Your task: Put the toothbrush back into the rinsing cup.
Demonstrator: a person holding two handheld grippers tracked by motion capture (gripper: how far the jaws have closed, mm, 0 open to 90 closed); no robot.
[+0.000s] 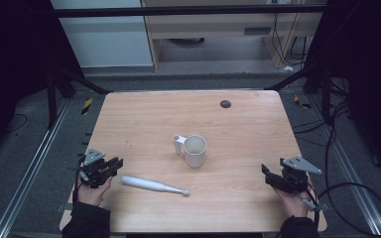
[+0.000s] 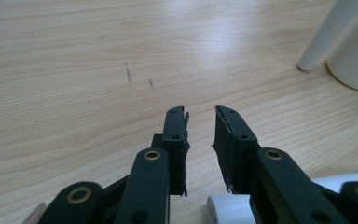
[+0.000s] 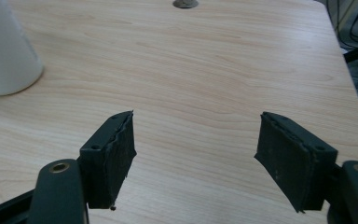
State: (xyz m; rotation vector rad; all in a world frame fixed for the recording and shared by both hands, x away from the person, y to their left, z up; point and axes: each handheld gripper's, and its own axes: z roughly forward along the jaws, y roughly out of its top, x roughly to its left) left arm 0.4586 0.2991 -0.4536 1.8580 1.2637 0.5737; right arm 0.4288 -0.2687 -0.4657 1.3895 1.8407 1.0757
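High view: white cup [image 1: 195,150] mid-table [image 1: 248,124], electric toothbrush [image 1: 154,185] lying nearer, left gripper [image 1: 113,164] just beside its handle end, right gripper [image 1: 267,173] well apart. Left gripper view: jaws narrowly parted, empty, toothbrush end [image 2: 226,209] below. Right gripper view: jaws wide apart, empty, over bare wood.

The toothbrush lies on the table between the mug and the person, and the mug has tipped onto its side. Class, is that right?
Not quite. The mug stands upright, its open mouth facing up, as the high view shows. The rest holds: the toothbrush lies flat on the table, between mug and person.
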